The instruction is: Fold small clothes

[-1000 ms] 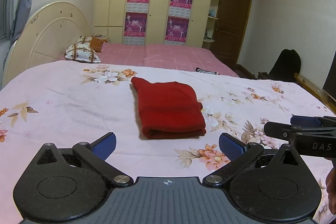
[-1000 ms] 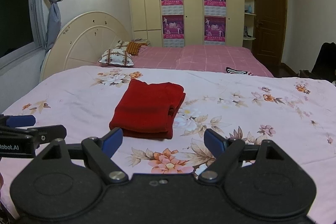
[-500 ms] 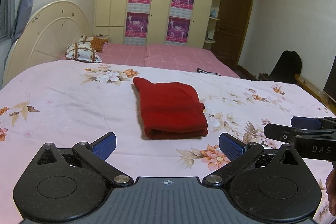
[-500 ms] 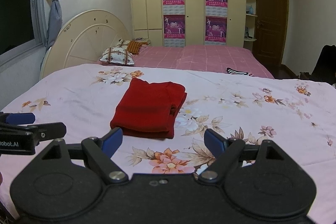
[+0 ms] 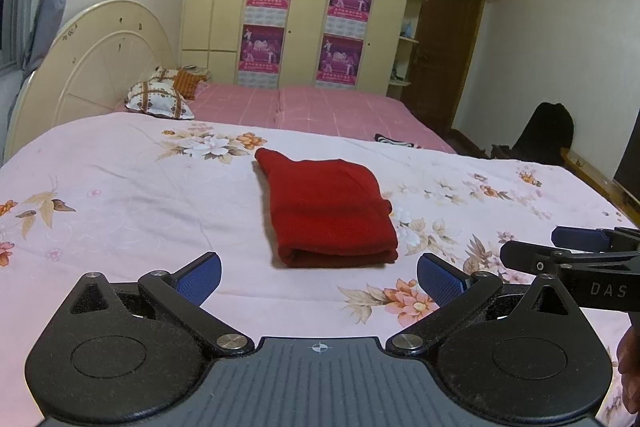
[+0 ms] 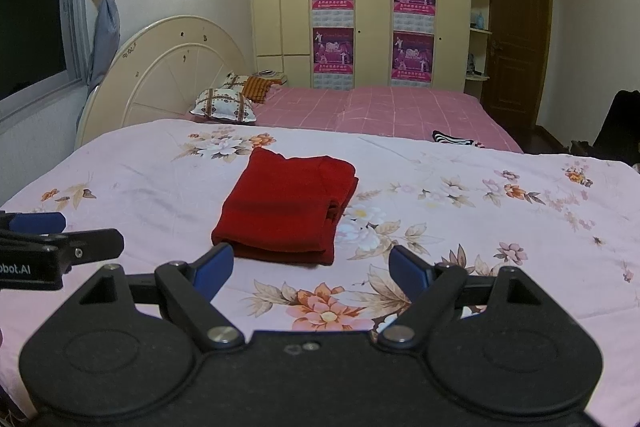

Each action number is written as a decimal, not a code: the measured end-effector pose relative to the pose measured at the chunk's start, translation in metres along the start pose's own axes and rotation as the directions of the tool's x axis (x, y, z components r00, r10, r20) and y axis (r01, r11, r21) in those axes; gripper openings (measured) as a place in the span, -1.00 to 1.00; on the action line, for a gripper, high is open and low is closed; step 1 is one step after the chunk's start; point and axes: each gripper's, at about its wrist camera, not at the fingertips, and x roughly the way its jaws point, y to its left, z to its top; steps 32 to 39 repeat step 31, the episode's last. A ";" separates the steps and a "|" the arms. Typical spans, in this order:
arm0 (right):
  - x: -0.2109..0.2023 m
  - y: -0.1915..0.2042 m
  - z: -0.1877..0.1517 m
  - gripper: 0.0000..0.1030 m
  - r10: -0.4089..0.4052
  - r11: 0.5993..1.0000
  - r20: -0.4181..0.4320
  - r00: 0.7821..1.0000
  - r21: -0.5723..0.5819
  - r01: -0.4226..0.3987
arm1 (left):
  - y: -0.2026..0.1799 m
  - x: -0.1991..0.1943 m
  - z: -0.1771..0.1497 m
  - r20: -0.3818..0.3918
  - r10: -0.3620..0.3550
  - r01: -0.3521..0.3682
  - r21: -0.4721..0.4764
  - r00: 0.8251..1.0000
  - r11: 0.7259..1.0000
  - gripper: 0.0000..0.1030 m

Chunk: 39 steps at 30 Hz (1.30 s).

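A red garment (image 5: 326, 211) lies folded into a thick rectangle on the floral pink bedspread (image 5: 120, 211). It also shows in the right wrist view (image 6: 286, 207). My left gripper (image 5: 319, 277) is open and empty, held back from the garment's near edge. My right gripper (image 6: 311, 267) is open and empty, just short of the garment's near edge. The right gripper shows at the right of the left wrist view (image 5: 576, 251). The left gripper shows at the left of the right wrist view (image 6: 44, 239).
A pink checked bed (image 5: 320, 107) with pillows (image 5: 160, 99) lies behind, against a cream headboard (image 5: 92, 67). A striped item (image 6: 454, 139) lies at the bedspread's far edge. A wardrobe, a brown door (image 5: 444, 51) and a black bag (image 5: 546, 131) stand beyond.
Both grippers have tilted down slightly, so the room and garment sit a little lower in the views. The garment has not moved. Both grippers stay open.
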 end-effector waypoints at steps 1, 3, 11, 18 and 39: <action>0.000 0.001 0.000 0.63 0.000 1.000 -0.001 1.000 -0.001 0.000 | 0.000 0.000 0.000 0.000 -0.002 0.002 -0.001 1.000 1.000 1.00; 0.000 0.001 0.000 0.63 0.000 1.000 0.001 1.000 -0.001 0.000 | -0.001 0.000 0.000 0.002 -0.003 0.003 0.002 1.000 1.000 1.00; 0.003 0.002 0.000 0.63 -0.002 1.000 -0.005 1.000 0.000 0.002 | 0.004 0.001 0.000 0.005 -0.023 0.023 -0.006 1.000 1.000 1.00; 0.004 0.004 0.001 0.64 -0.003 1.000 -0.003 1.000 -0.009 0.003 | 0.005 0.001 0.000 0.007 -0.023 0.023 -0.002 1.000 1.000 1.00; 0.005 0.007 0.003 0.64 0.003 1.000 -0.003 1.000 -0.021 -0.003 | 0.009 -0.001 0.003 0.041 -0.013 0.011 0.026 0.999 1.000 0.99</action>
